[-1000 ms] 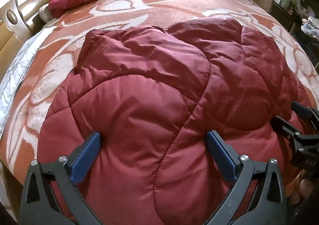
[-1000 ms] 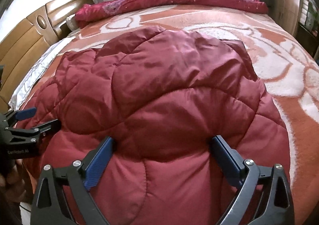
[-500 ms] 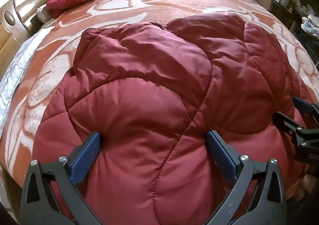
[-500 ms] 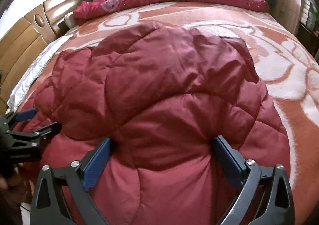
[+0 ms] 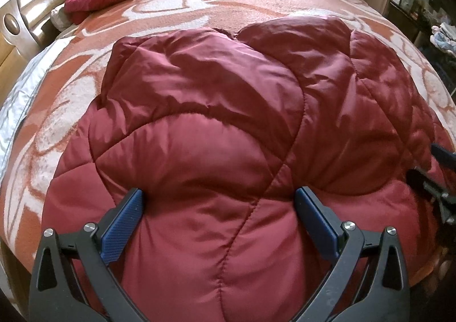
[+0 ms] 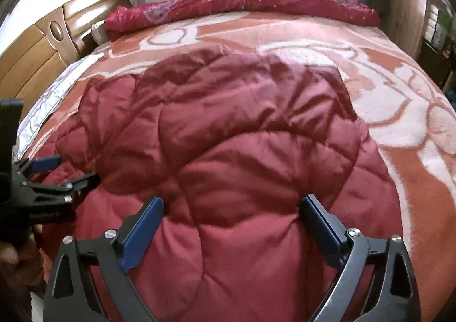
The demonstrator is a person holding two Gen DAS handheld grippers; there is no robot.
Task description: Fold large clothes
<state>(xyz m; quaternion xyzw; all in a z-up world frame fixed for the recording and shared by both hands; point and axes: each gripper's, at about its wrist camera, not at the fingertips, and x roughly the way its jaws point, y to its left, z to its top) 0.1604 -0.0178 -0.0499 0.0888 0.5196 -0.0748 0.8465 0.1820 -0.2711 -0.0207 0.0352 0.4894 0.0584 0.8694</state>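
Pressing into the near edge of a quilted maroon jacket spread across the patterned bedspread: left gripper and right gripper, side by side, jaws spread wide with padding bulging between, not pinching; apparently placed to flatten or gather the puffy bulk for folding.

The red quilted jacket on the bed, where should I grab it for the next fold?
Probably grip the red quilted jacket by its near edge, coming from the foot of the bed: that puffy edge lies nearest both open grippers, left and right.
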